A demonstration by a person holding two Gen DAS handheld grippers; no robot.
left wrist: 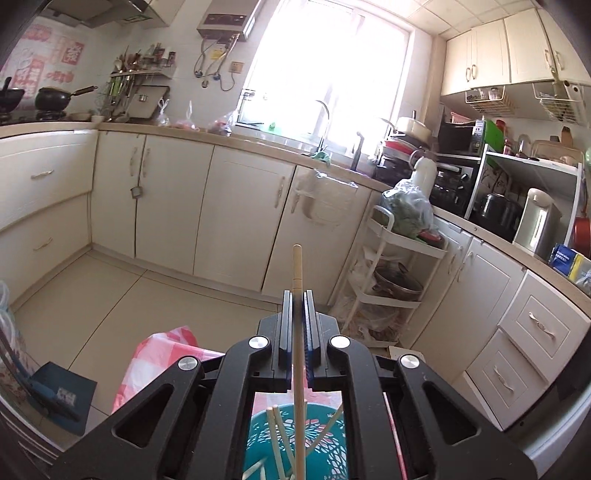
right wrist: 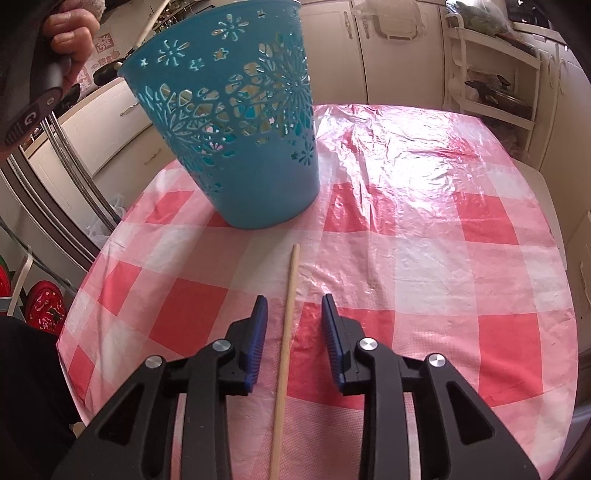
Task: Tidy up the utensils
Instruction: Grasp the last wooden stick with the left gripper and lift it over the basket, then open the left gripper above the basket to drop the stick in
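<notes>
My left gripper (left wrist: 297,295) is shut on a wooden chopstick (left wrist: 297,273) and holds it upright above the teal cut-out basket (left wrist: 325,443), which holds several more chopsticks. In the right wrist view the same basket (right wrist: 251,147) stands at the far left of the table on the red-and-white checked tablecloth (right wrist: 424,240). A single chopstick (right wrist: 286,339) lies flat on the cloth, pointing towards the basket. My right gripper (right wrist: 294,302) is open just above the cloth, with one finger on each side of this chopstick, apart from it.
The table's edge (right wrist: 74,321) curves round at the left, with a metal rack (right wrist: 66,155) beyond it. A white trolley (left wrist: 391,266) with pots and cream cabinets (left wrist: 236,206) stand past the table. The hand holding the left gripper (right wrist: 70,33) shows at upper left.
</notes>
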